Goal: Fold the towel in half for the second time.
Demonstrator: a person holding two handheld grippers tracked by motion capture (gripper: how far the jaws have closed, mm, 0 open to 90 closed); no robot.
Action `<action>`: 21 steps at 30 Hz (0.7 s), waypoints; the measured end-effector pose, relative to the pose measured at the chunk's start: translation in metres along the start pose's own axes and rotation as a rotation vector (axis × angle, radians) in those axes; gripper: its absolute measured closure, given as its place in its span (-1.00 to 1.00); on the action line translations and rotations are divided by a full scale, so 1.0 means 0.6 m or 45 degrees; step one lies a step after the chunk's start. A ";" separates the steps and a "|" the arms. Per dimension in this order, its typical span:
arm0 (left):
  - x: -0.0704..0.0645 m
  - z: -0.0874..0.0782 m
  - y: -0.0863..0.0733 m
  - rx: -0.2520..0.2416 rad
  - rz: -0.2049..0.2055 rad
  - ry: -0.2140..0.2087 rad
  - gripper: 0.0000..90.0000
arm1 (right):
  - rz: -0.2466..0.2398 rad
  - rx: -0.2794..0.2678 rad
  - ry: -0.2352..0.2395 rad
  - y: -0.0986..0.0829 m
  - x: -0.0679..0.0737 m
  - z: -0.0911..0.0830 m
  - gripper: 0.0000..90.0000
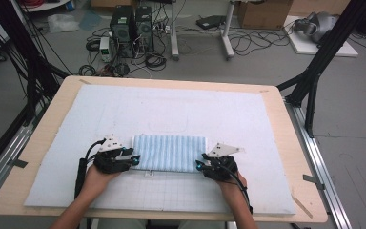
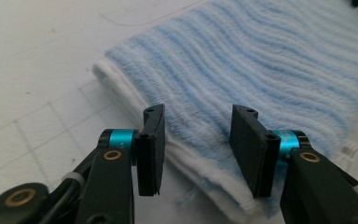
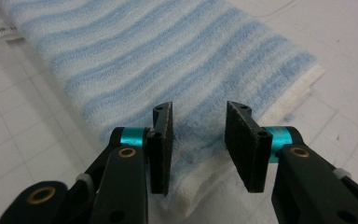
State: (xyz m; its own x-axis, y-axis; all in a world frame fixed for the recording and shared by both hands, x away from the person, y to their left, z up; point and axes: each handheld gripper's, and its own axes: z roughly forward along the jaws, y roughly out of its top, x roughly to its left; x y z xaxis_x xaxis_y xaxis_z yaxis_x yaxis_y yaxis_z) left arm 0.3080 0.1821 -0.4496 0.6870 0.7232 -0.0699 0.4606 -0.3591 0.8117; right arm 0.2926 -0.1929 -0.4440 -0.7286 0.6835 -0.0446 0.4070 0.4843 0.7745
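Observation:
A folded towel (image 1: 169,152) with blue and white stripes lies flat on the white foam mat (image 1: 124,109), near its front middle. My left gripper (image 1: 134,158) sits at the towel's near left corner and my right gripper (image 1: 200,165) at its near right corner. In the left gripper view, the left gripper (image 2: 198,114) is open, its jaws straddling the white hem of the towel (image 2: 261,60). The right gripper view has the right gripper (image 3: 199,109) open the same way over the towel (image 3: 144,56) at its hem. A small label (image 3: 2,30) sticks out from the near edge.
The mat covers most of a wooden table (image 1: 286,124). Beyond the table, computer towers (image 1: 128,24) and loose cables stand on the floor. Black frame posts (image 1: 314,71) rise at both sides.

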 end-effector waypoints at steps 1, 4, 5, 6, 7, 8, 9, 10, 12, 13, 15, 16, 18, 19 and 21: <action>0.002 0.001 0.000 0.005 -0.013 -0.009 0.21 | -0.017 0.010 -0.007 -0.001 0.000 -0.001 0.37; 0.005 0.003 0.003 0.006 -0.023 -0.004 0.20 | 0.001 0.018 0.011 -0.002 -0.003 -0.005 0.35; 0.006 0.002 0.006 0.002 -0.026 -0.001 0.20 | 0.010 0.011 0.019 -0.001 -0.005 -0.008 0.31; 0.008 0.001 0.009 -0.015 -0.030 0.001 0.20 | 0.026 -0.011 0.022 0.002 -0.006 -0.014 0.28; 0.011 -0.001 0.014 -0.045 -0.041 -0.001 0.21 | 0.043 -0.056 0.031 0.005 -0.010 -0.021 0.27; 0.016 -0.003 0.020 -0.079 -0.057 -0.013 0.21 | 0.074 -0.109 0.035 0.008 -0.016 -0.027 0.24; 0.021 -0.006 0.025 -0.105 -0.071 -0.021 0.21 | 0.102 -0.155 0.036 0.012 -0.022 -0.031 0.23; 0.026 -0.007 0.030 -0.129 -0.079 -0.029 0.22 | 0.113 -0.189 0.033 0.015 -0.028 -0.032 0.21; 0.035 -0.006 0.038 -0.166 -0.082 -0.038 0.23 | 0.137 -0.226 0.020 0.022 -0.039 -0.029 0.20; 0.039 -0.003 0.041 -0.176 -0.080 -0.044 0.23 | 0.146 -0.224 0.015 0.026 -0.045 -0.023 0.20; 0.045 0.009 0.043 -0.196 -0.065 -0.028 0.22 | 0.169 -0.209 0.016 0.035 -0.057 -0.008 0.28; 0.048 0.016 0.045 -0.169 -0.066 -0.024 0.22 | 0.170 -0.197 0.019 0.038 -0.059 -0.002 0.31; 0.052 0.031 0.047 -0.137 -0.081 -0.032 0.22 | 0.149 -0.159 0.023 0.045 -0.062 0.014 0.38; 0.054 0.037 0.048 -0.114 -0.090 -0.017 0.24 | 0.139 -0.141 0.024 0.046 -0.063 0.022 0.40; 0.056 0.049 0.047 -0.081 -0.113 0.006 0.29 | 0.117 -0.074 0.005 0.046 -0.066 0.038 0.41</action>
State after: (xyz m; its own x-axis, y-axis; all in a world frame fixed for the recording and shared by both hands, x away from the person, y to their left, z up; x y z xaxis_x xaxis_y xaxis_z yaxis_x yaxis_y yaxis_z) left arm 0.3605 0.1788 -0.4459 0.6424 0.7534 -0.1401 0.4824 -0.2555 0.8379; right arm 0.3453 -0.1942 -0.4350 -0.6920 0.7212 0.0307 0.4394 0.3871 0.8106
